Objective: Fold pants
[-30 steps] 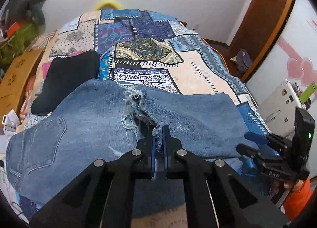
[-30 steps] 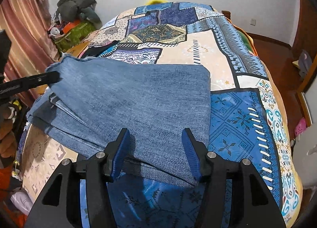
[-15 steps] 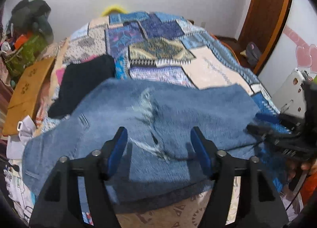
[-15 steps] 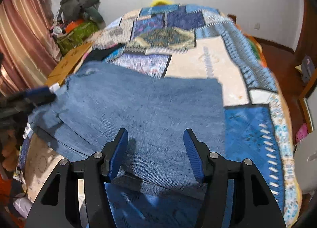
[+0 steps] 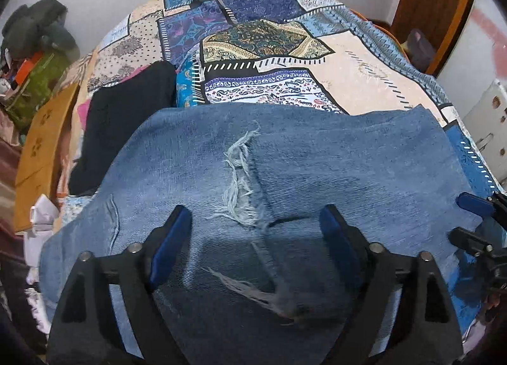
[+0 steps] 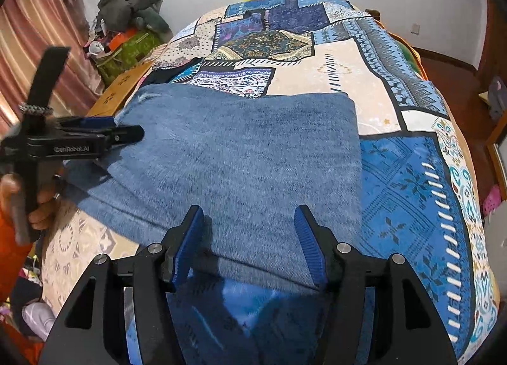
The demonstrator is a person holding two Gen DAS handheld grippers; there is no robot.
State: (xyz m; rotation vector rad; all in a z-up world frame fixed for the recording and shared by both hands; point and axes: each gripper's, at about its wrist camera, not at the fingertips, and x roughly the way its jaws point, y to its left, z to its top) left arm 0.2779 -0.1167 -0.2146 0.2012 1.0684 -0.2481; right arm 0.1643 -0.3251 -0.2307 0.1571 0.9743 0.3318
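Frayed hem dropped onto the fold.
Left tool (image 5: 253, 238) is spreading, nothing pinched; jeans (image 5: 317, 168) lie doubled on the bed (image 5: 348, 79); right tool (image 6: 250, 238) hangs spread, empty.

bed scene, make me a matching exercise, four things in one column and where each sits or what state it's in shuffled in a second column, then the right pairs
Things
1. jeans
2. black garment
3. left gripper
4. frayed hem

Places or states
A. lies on the bedspread beyond the jeans' left end
B. fingers apart and opening, nothing pinched
C. pale loose threads on top of the denim
D. folded, spread across the near part of the bed

Pairs: 1-D, 2-A, 3-B, 4-C
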